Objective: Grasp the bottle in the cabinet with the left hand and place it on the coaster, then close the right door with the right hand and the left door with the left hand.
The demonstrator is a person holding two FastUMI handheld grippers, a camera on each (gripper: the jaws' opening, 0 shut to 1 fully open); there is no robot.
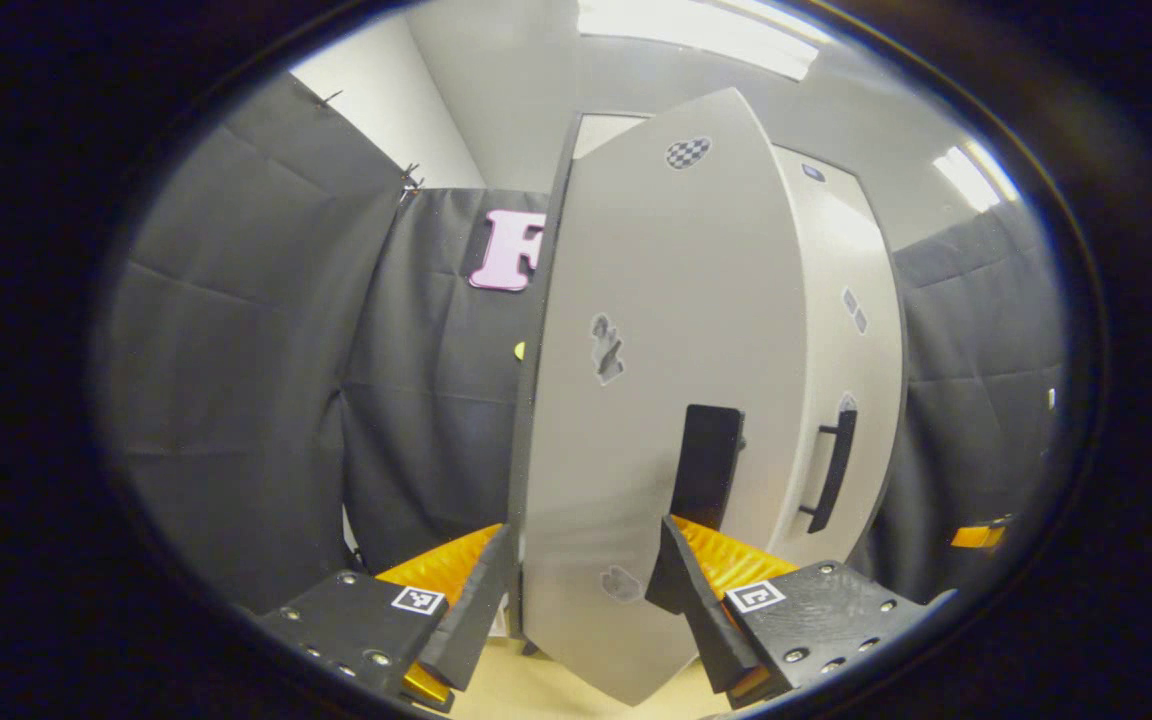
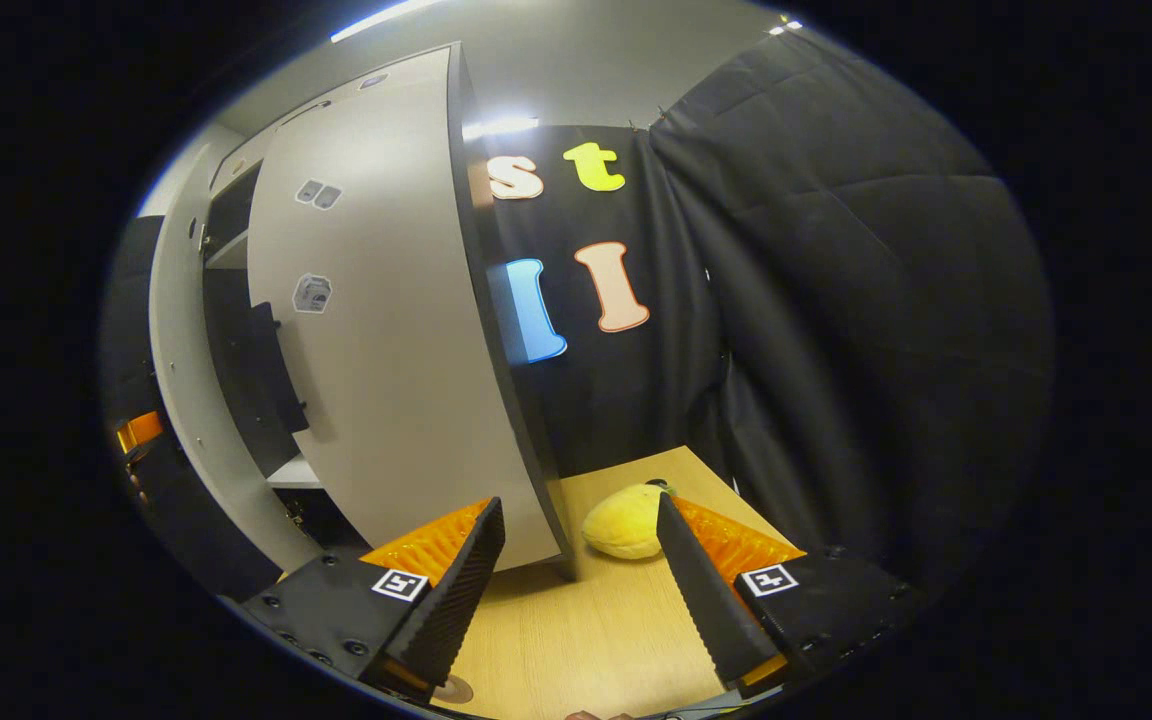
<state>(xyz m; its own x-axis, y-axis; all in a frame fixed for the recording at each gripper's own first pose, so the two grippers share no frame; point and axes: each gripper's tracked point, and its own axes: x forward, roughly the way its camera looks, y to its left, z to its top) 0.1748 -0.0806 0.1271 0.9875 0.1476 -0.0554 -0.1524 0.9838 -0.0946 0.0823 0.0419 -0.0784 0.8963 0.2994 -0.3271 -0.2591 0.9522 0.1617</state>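
Note:
The cabinet's left door [image 1: 636, 330] is a grey panel with a black handle [image 1: 706, 465]. My left gripper [image 1: 586, 530] is open and close up to the door's outer face, just below that handle. Whether a finger touches the panel I cannot tell. The right door [image 1: 841, 350] lies beyond it and looks shut, its bar handle [image 1: 831, 470] beside the left door's. In the right gripper view the right door [image 2: 376, 330] is seen from the side, with a dark gap [image 2: 236, 330] and a shelf [image 2: 294, 472] to its left. My right gripper [image 2: 578, 505] is open and holds nothing.
A yellow fruit [image 2: 624, 520] lies on the wooden table [image 2: 576, 630] just past my right fingertips, beside the cabinet's corner. A small round brown thing [image 2: 453, 688] peeks out at the table's near edge. Black cloth walls close in on both sides.

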